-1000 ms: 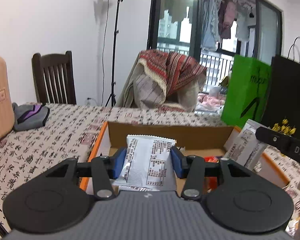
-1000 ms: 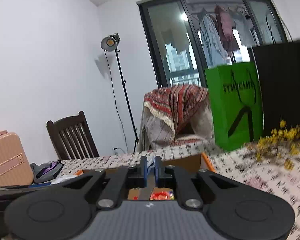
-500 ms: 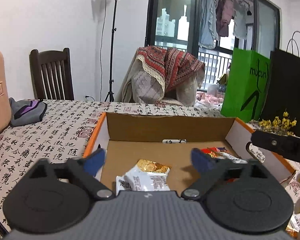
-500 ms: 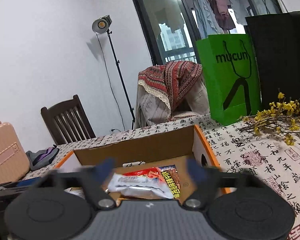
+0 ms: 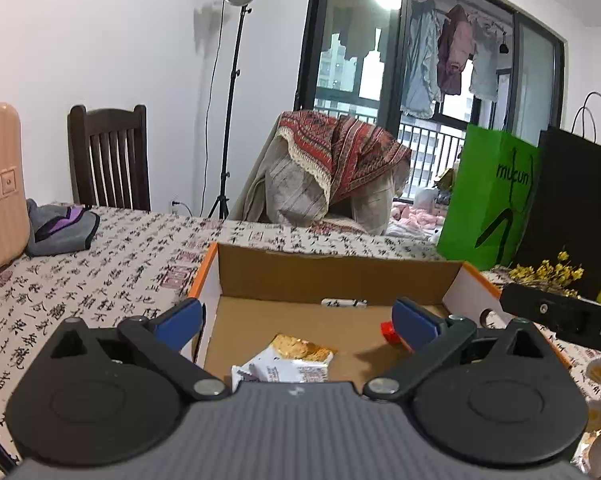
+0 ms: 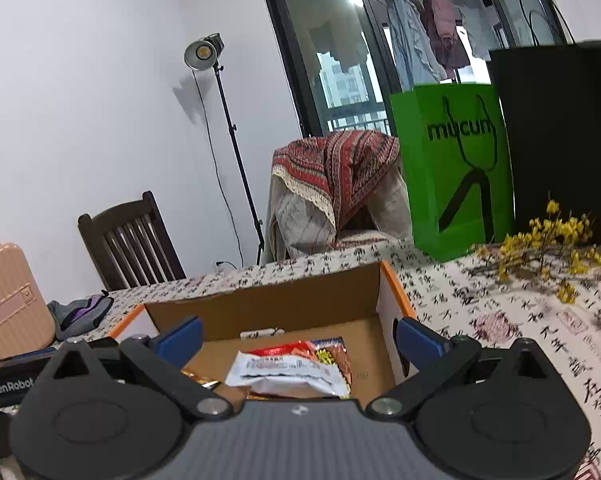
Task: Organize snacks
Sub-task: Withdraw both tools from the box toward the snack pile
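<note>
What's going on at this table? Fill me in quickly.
A person with a gripper in each hand is sorting snack packets into a cardboard box. Both the left gripper and right gripper are open and empty, jaws having just opened. A white packet lies below the left one, and a white and red packet below the right.

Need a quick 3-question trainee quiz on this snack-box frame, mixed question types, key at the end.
1. True or false: the left gripper is shut on the white snack packet.
2. Where does the red-and-white snack packet lie? A) on the patterned tablecloth B) in the open brown cardboard box C) in the green paper bag
3. Fill in: beside the green bag stands a ___ paper bag.

Key: 1 false, both grippers are open; 2 B; 3 black.
</note>
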Available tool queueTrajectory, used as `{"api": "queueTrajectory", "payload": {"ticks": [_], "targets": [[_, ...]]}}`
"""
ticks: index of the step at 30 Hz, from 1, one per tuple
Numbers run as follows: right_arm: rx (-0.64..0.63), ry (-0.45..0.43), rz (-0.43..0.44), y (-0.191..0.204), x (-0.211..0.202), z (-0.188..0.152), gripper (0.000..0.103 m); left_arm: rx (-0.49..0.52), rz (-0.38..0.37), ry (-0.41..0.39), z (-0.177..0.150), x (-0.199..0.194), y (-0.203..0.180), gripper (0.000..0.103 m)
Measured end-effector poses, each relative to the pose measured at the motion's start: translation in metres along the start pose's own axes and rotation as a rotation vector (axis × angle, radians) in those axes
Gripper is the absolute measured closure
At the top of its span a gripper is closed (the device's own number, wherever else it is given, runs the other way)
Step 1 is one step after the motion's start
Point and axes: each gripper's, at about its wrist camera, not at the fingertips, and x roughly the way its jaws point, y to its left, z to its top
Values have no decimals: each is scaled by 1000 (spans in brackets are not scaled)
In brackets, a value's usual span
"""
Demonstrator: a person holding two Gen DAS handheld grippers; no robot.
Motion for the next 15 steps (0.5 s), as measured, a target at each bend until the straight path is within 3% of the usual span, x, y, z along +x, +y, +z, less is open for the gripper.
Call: {"api": "queueTrajectory", "payload": {"ticks": [8, 15], "targets": [[-11, -1, 11, -2, -38, 20, 0, -6, -12, -43, 10, -33, 1, 0], [-64, -2, -13, -2, -74, 18, 0, -11, -32, -27, 12, -56, 8, 0]]}}
